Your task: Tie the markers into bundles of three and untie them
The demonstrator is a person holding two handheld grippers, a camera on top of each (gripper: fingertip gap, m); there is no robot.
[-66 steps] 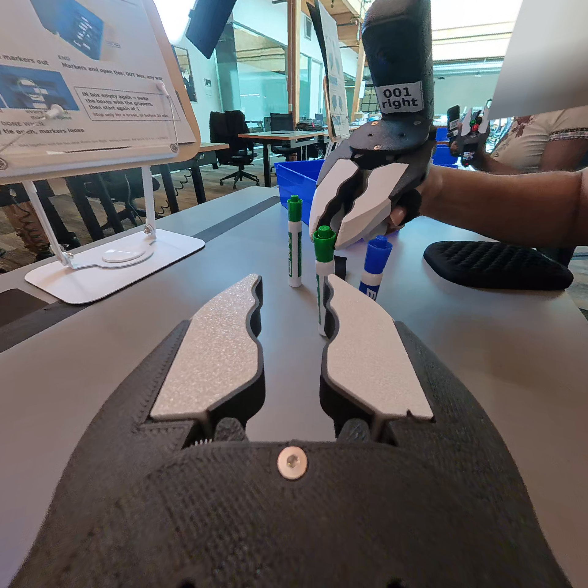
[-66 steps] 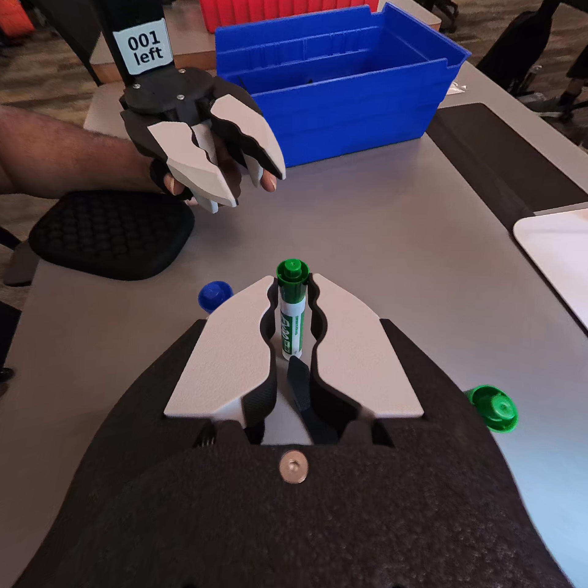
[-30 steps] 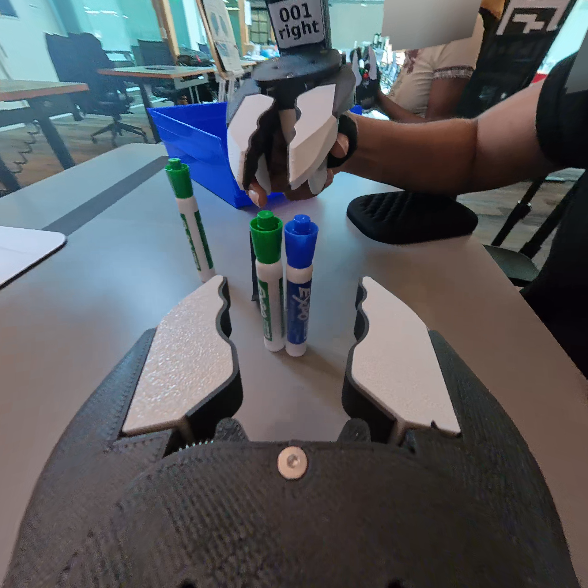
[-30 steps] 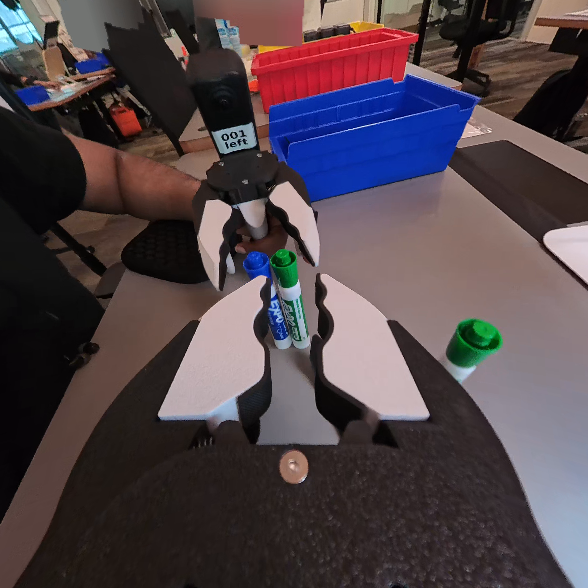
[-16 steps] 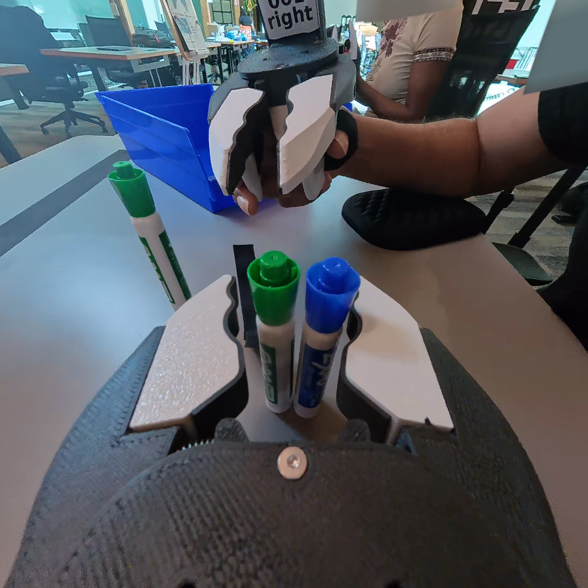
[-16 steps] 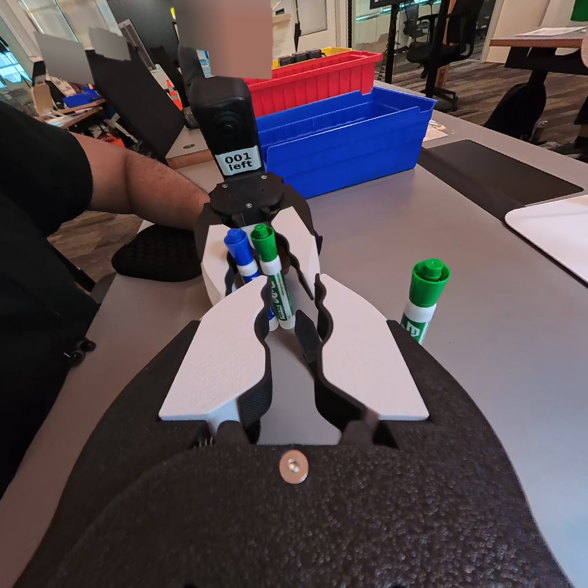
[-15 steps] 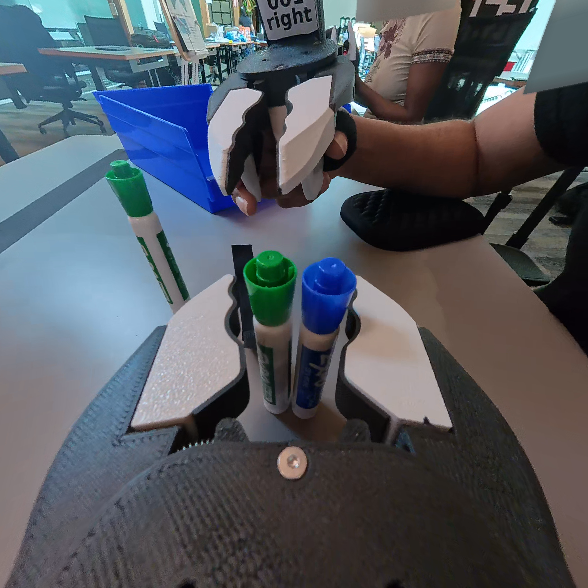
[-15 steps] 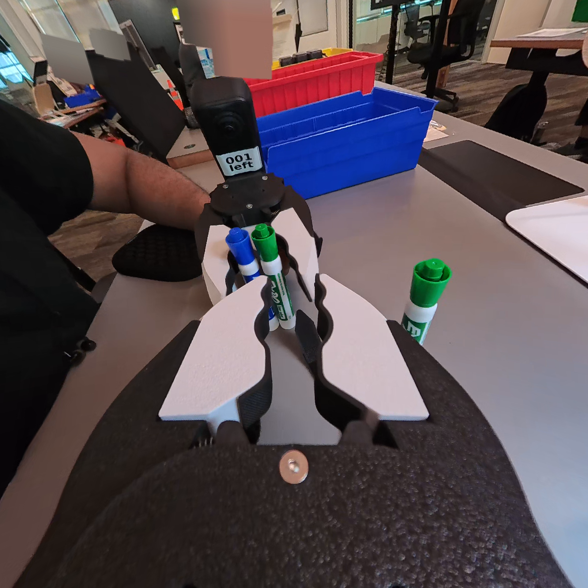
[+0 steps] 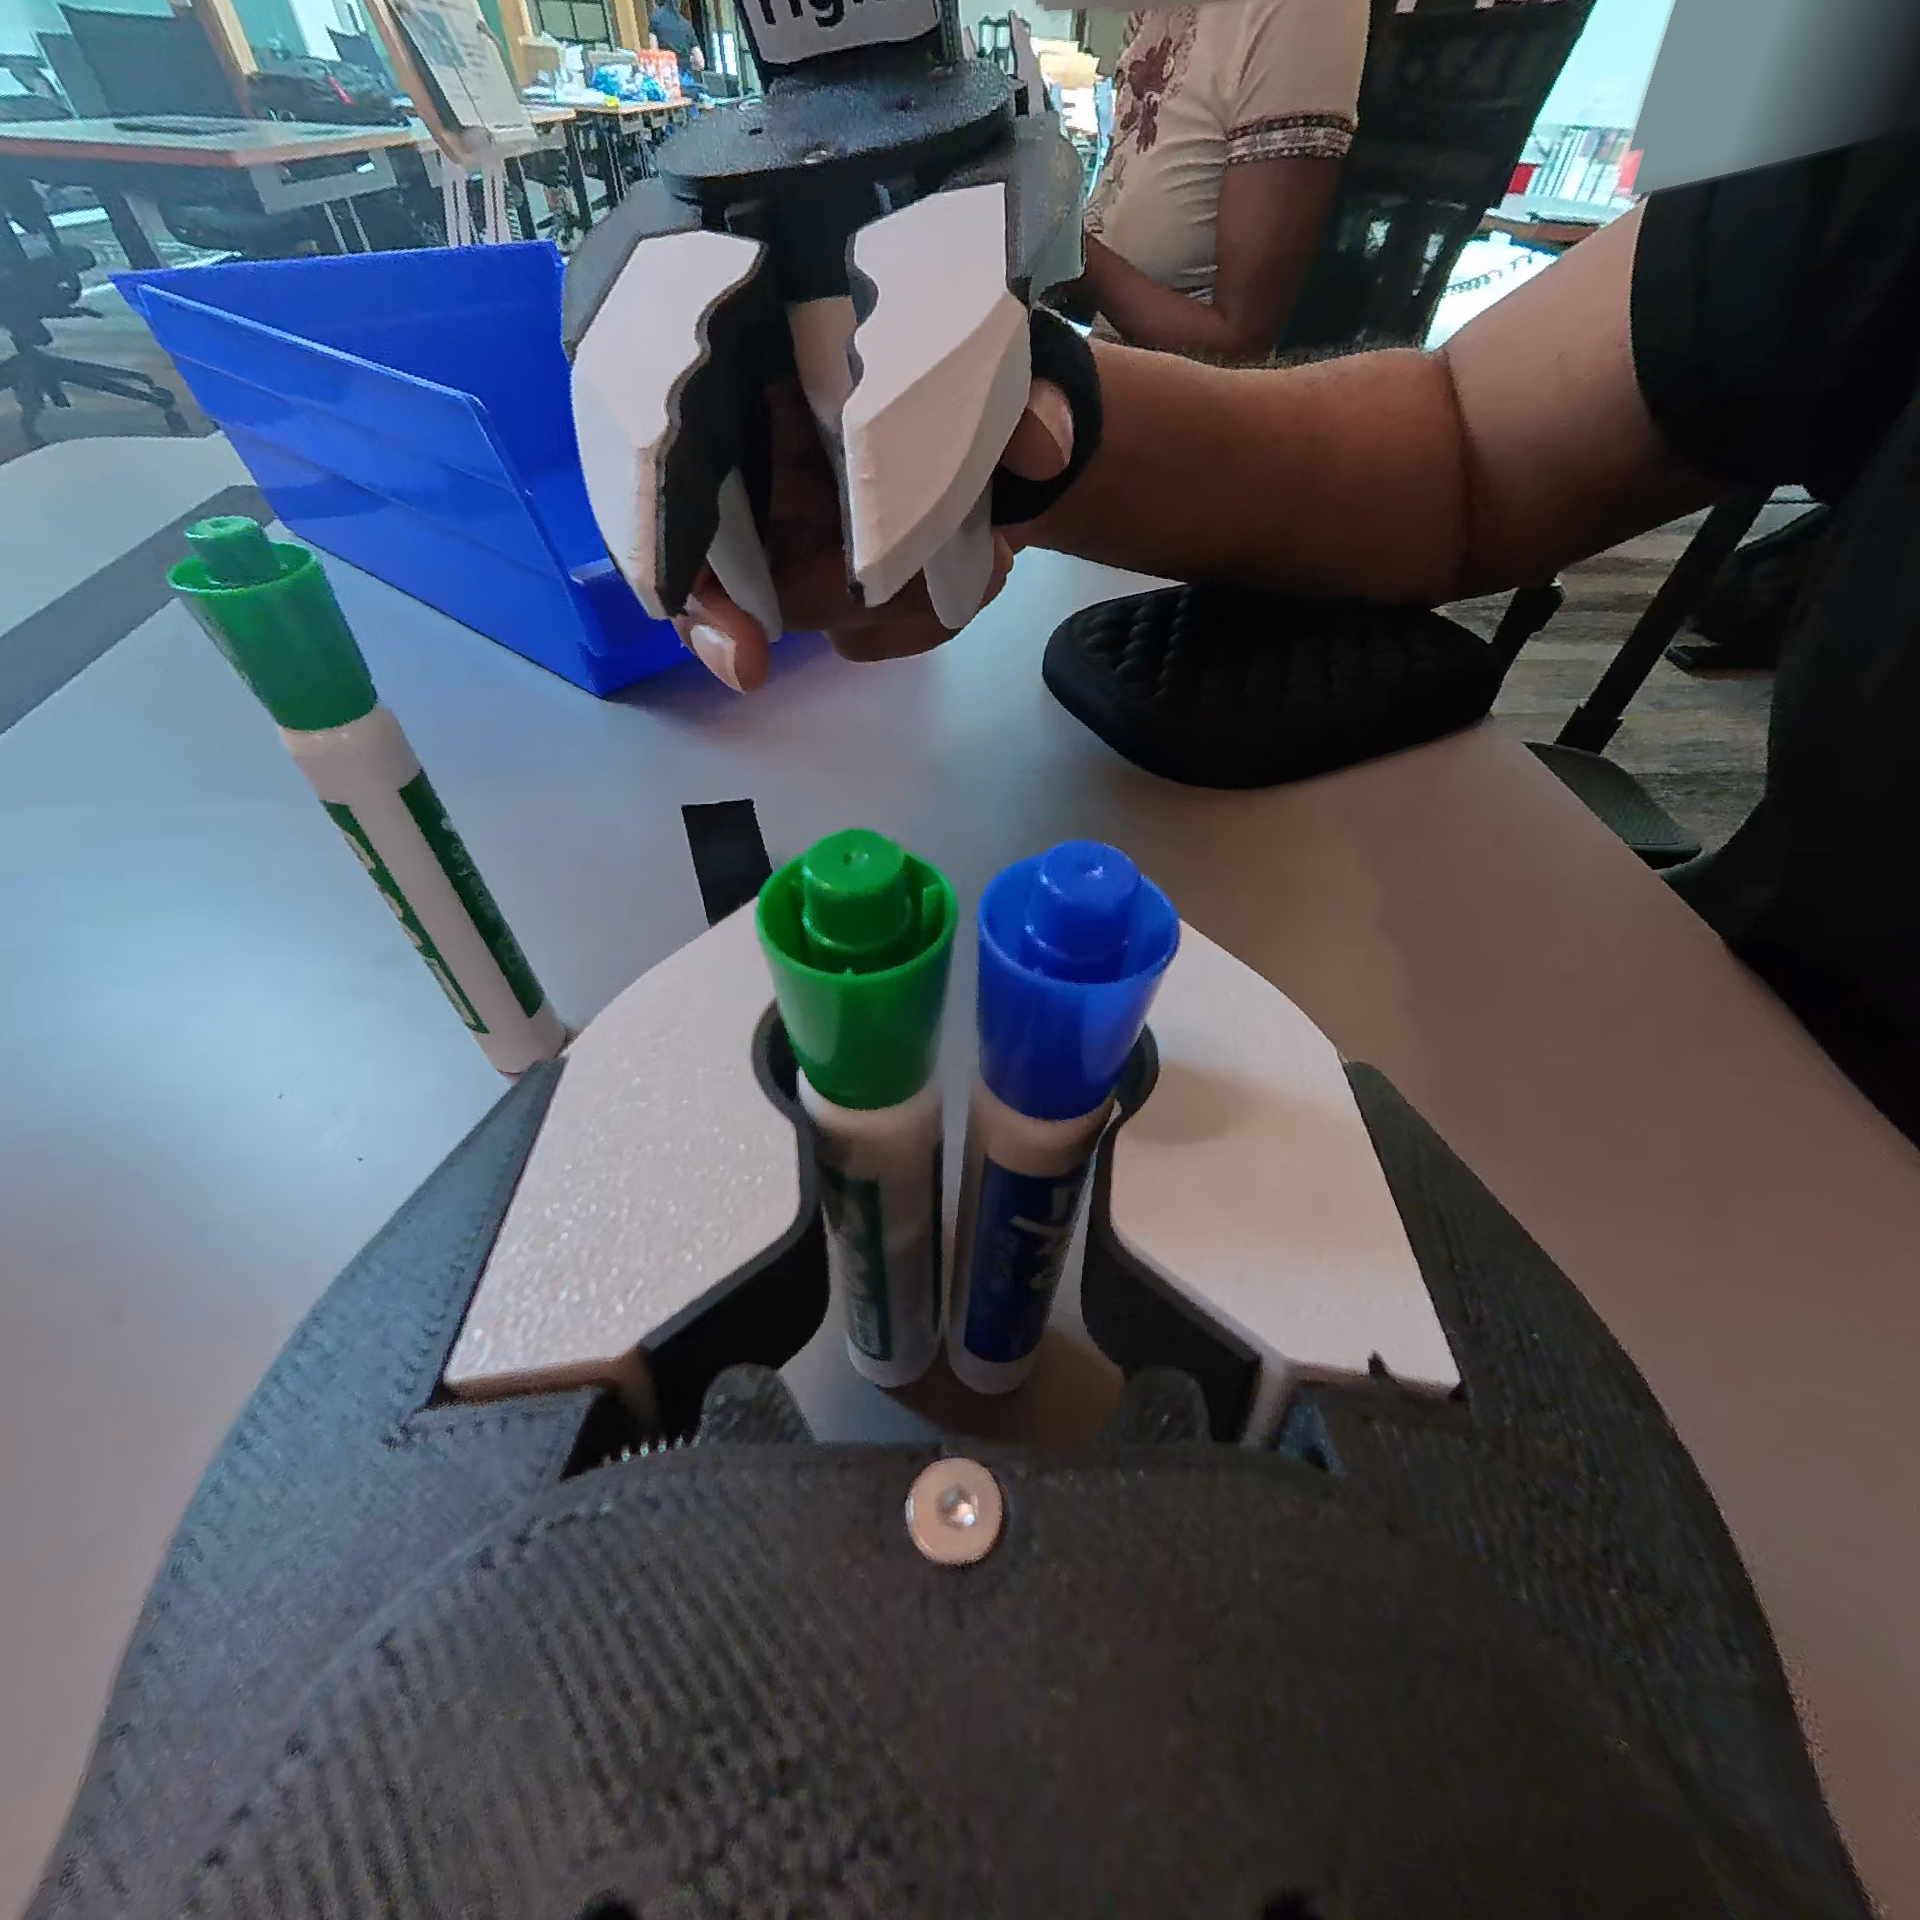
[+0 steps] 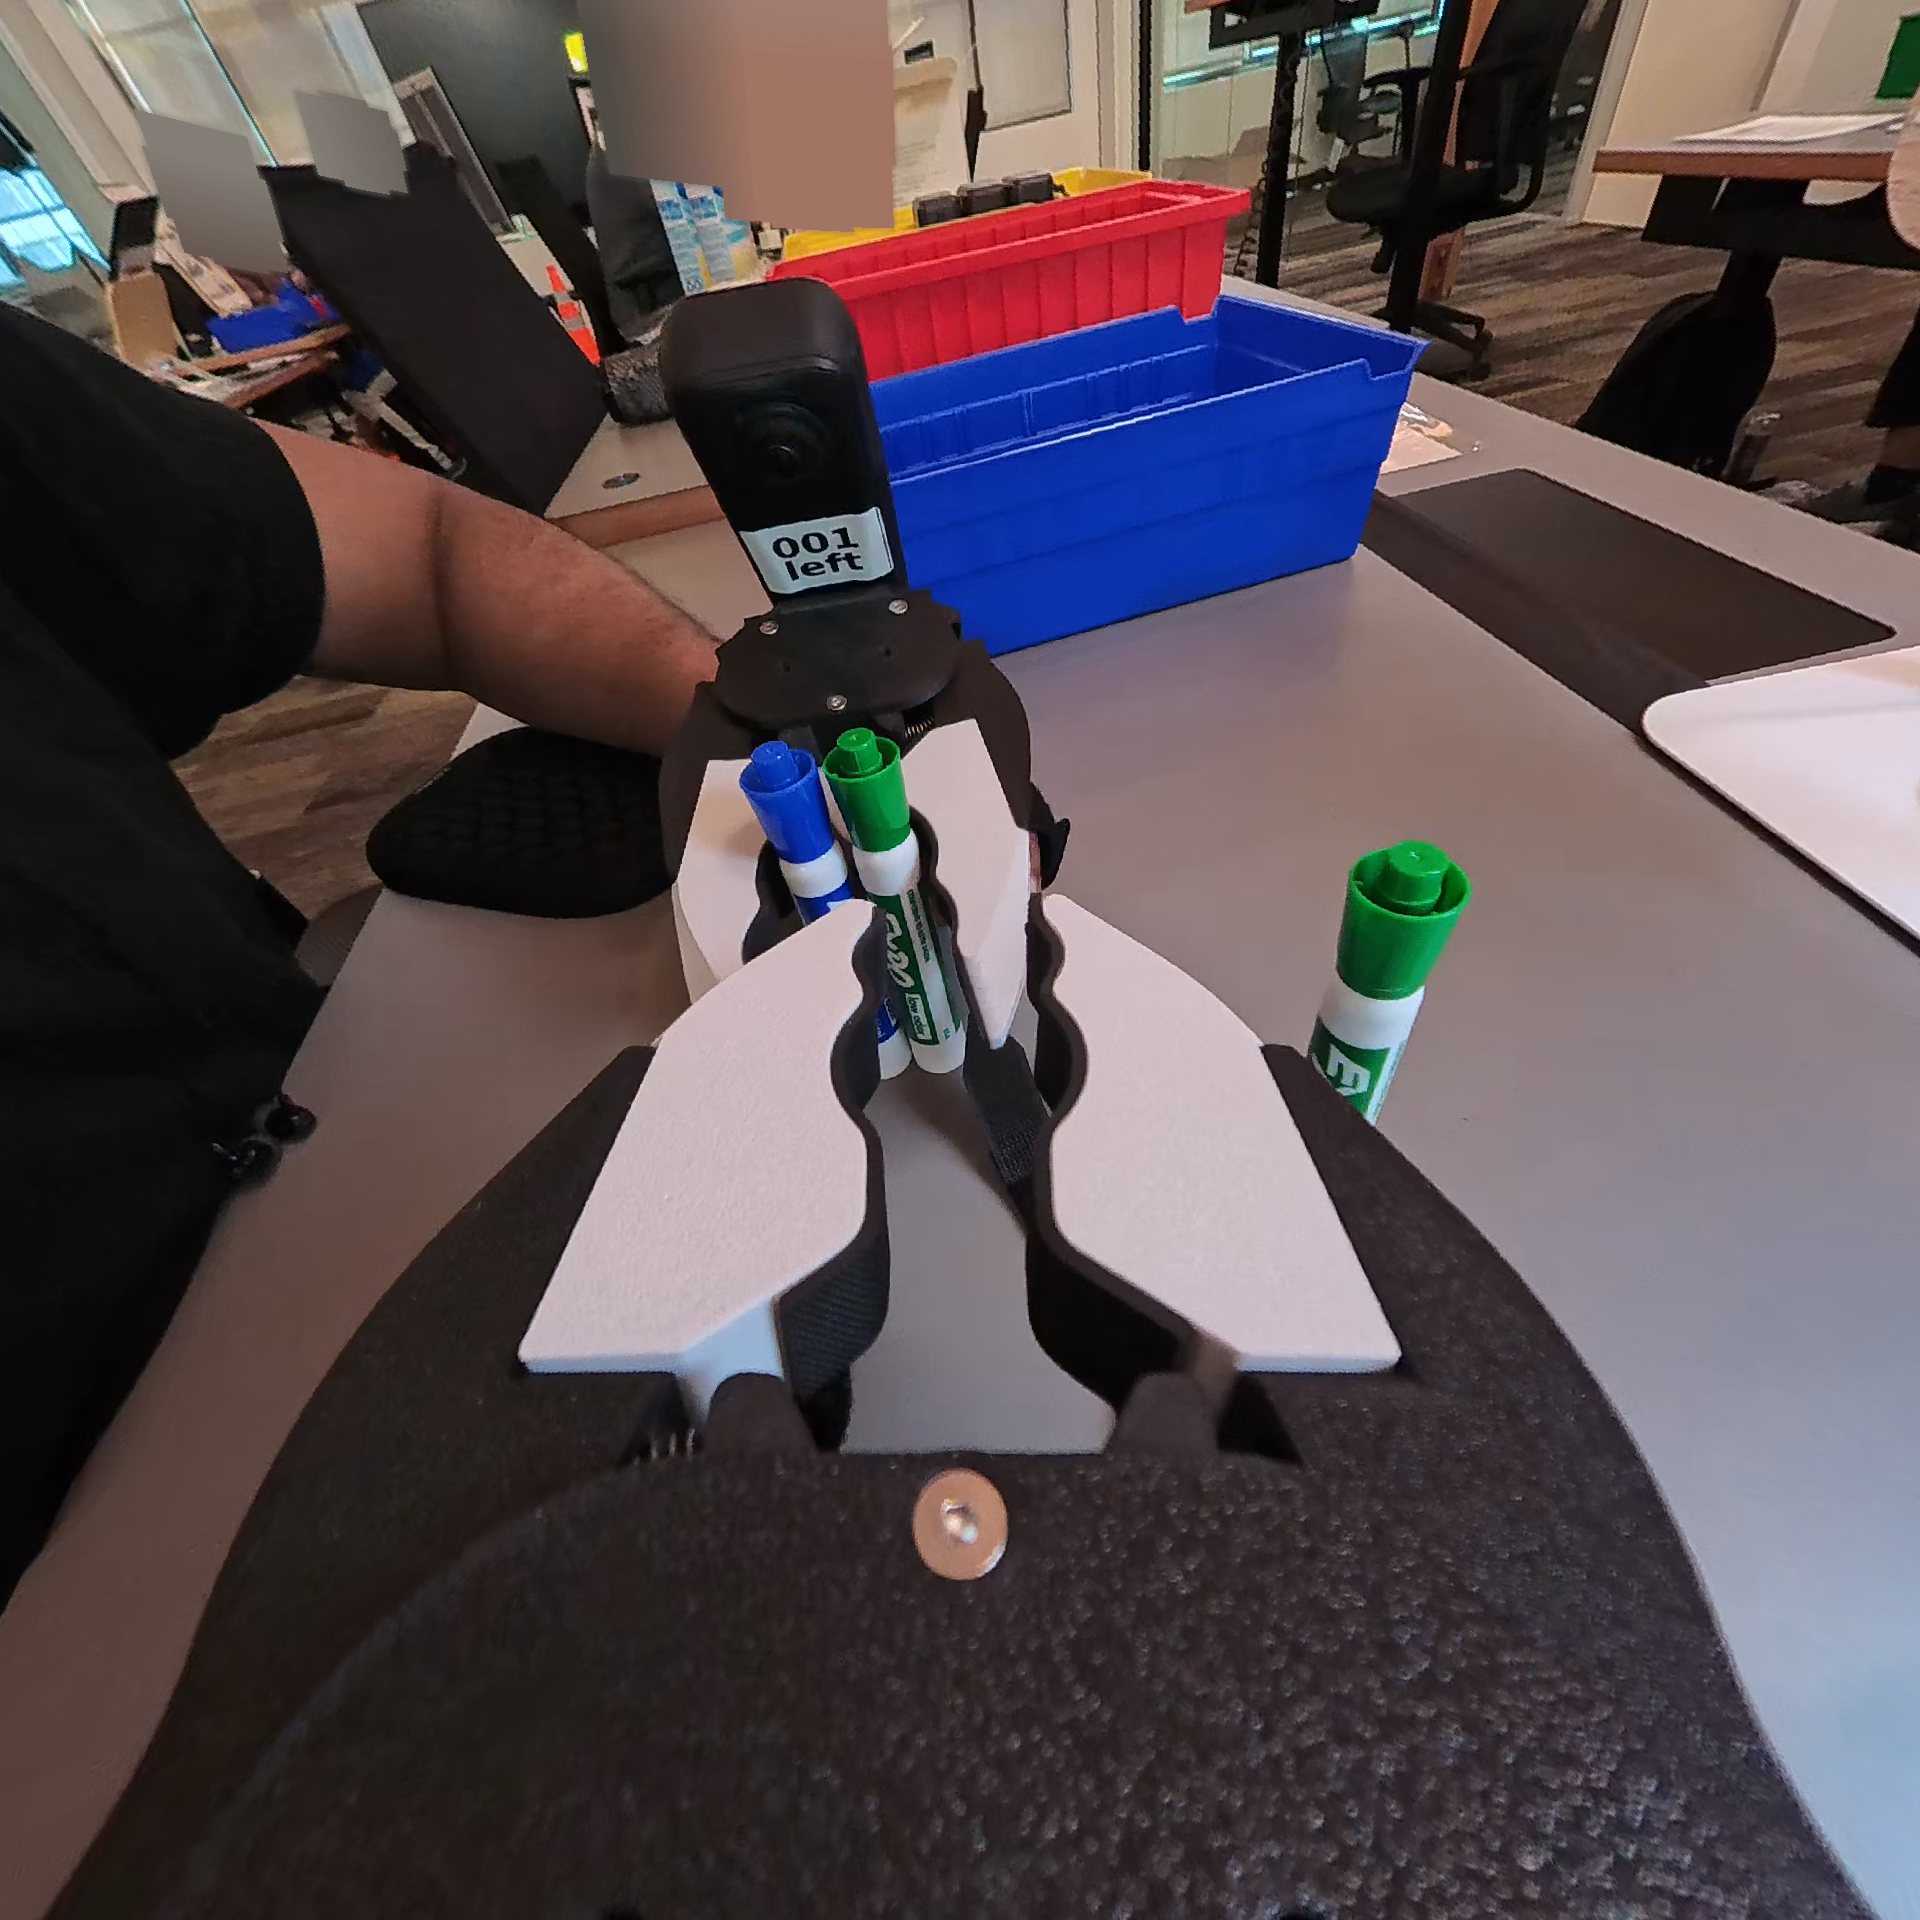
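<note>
Fingers of left gripper (image 9: 956,997): pinching green marker (image 9: 868,1049) and blue marker (image 9: 1049,1049) upright between them. Right gripper (image 10: 951,977): fingers parted, empty. Third marker (image 9: 364,790): outside left fingers on worktop (image 9: 1299,862); bring alongside squarely, upright.

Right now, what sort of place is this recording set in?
Most likely an open-plan office or lab used as a data-collection station. A grey table carries a blue bin and a red bin, with desks and office chairs behind and another person seated nearby.
</note>
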